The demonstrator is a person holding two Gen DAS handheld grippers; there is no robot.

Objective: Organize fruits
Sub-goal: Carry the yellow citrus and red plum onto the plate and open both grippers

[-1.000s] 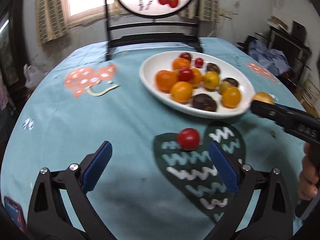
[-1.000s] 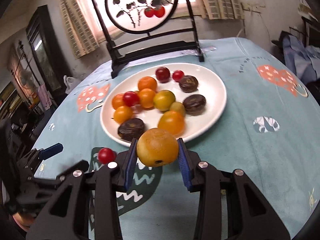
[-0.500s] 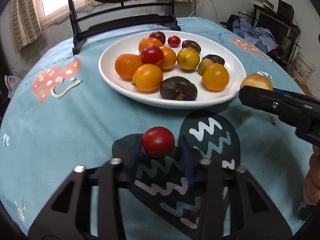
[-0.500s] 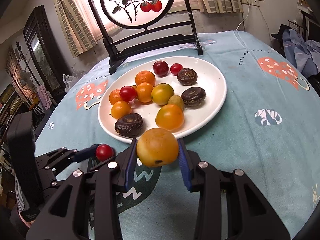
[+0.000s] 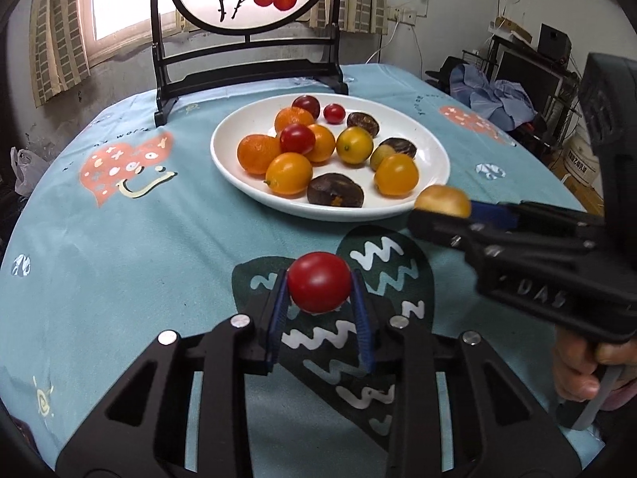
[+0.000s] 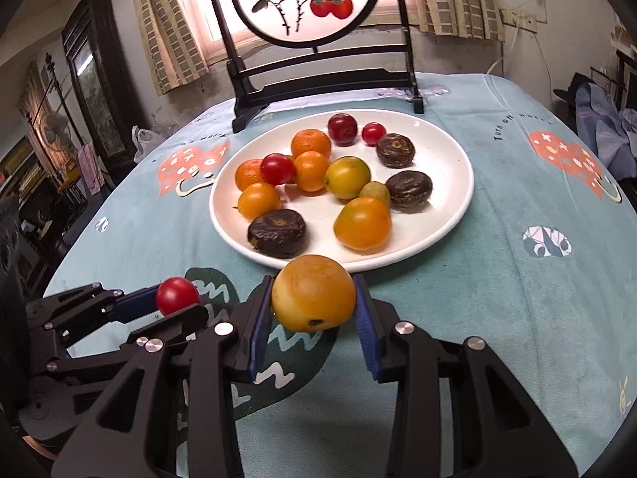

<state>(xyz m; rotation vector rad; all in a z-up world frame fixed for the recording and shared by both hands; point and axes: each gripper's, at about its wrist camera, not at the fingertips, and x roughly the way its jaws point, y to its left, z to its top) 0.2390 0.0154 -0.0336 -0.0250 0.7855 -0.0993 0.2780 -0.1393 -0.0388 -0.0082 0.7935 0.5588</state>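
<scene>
My left gripper [image 5: 319, 298] is shut on a red cherry tomato [image 5: 319, 287], held above the dark heart patch of the tablecloth, short of the plate. It also shows in the right wrist view [image 6: 177, 296]. My right gripper [image 6: 314, 304] is shut on a yellow-orange round fruit [image 6: 314, 292], held just before the near rim of the white plate [image 6: 450, 151]. In the left wrist view that fruit [image 5: 442, 201] is at the plate's right front rim [image 5: 247, 119]. The plate holds several orange, red and dark brown fruits.
A black wooden stand with a round painted screen [image 5: 247, 75] stands behind the plate. The round table has a light blue cloth [image 5: 119, 247] with printed patches. Clutter and furniture [image 5: 509, 91] lie beyond the table's right edge.
My left gripper closed on the red cherry tomato and lifted it off the cloth. My right gripper kept hold of the yellow-orange fruit and stayed near the plate's front rim.
</scene>
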